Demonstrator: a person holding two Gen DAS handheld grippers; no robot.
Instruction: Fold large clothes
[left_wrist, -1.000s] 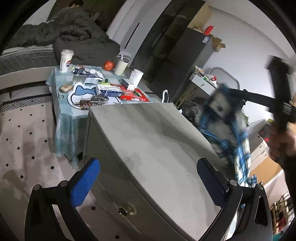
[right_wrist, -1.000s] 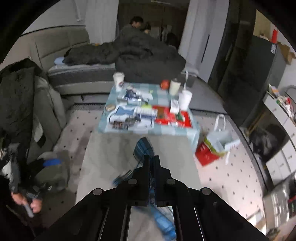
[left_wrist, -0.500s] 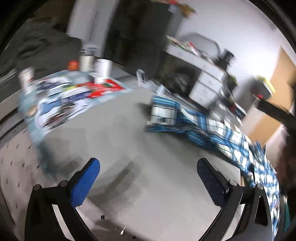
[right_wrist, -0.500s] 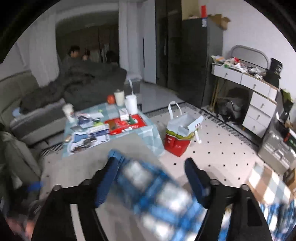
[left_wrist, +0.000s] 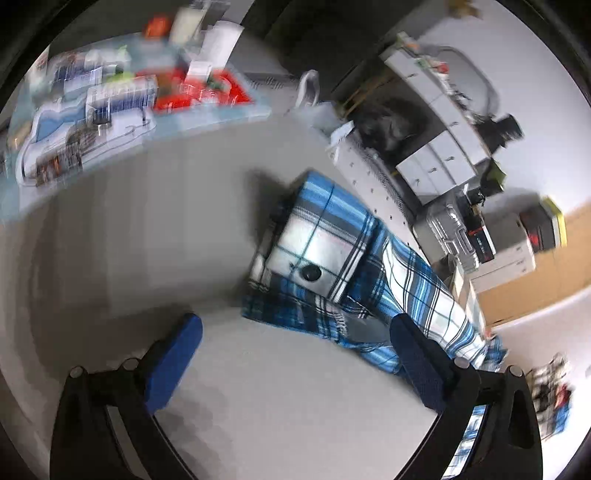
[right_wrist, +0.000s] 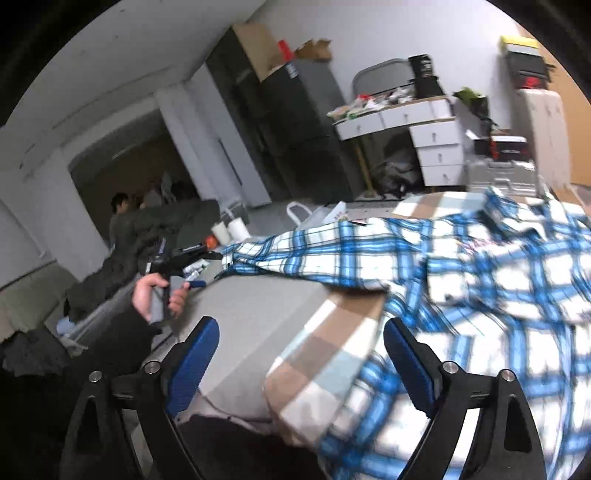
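Note:
A blue, white and black plaid shirt lies spread over the right part of the grey work surface, a sleeve reaching left. In the left wrist view its sleeve and buttoned cuff lie on the grey surface just ahead of my left gripper, which is open and empty. My right gripper is open and empty, hovering over the shirt's lower edge and a brown, white and pale blue checked cloth. The left gripper also shows in the right wrist view, held in a hand.
A cluttered low table with boxes, cups and red packets stands beyond the grey surface. White drawers, a dark cabinet, a silver suitcase and a white bag stand around. People sit at a sofa at the back.
My right gripper opened and let the shirt go; the shirt now lies spread on the surface. Both grippers swung right, the left one closing in on the sleeve cuff.

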